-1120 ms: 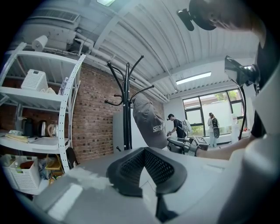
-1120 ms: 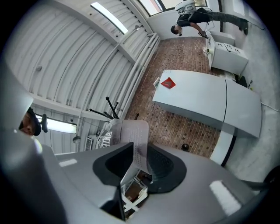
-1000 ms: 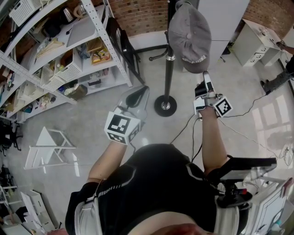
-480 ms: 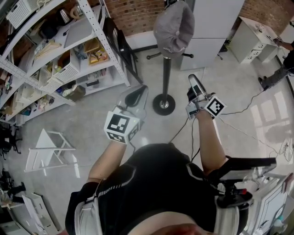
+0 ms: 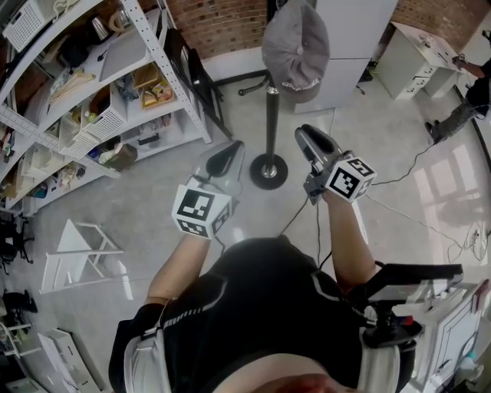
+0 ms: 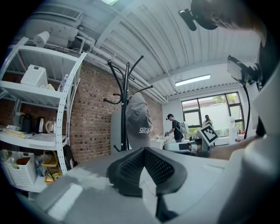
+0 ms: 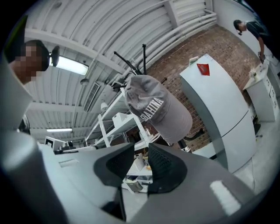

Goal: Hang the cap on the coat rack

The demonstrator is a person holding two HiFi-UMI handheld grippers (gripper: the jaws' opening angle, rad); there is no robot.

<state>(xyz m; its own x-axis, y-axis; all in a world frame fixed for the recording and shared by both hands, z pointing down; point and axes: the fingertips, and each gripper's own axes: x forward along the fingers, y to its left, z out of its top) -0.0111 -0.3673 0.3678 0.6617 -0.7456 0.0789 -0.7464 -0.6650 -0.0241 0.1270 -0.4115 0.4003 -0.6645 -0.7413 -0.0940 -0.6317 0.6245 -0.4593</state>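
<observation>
The cap (image 5: 295, 47) already on the coat rack (image 5: 271, 123)
It hangs from a top hook; the right claw (image 5: 305, 137), spread and empty though just narrowing, should retreat without brushing it; the left claw (image 5: 225, 158) stays out, pressed together.

Workshop-like lab or studio office. Perforated metal shelving (image 5: 115, 84) stocked with bins fills the upper left. An exposed brick wall (image 5: 222, 23) runs along the top, above a bare concrete floor (image 5: 153, 207). Loose cables (image 5: 430, 230) trail at right, and white desks (image 5: 418, 54) stand at upper right.
</observation>
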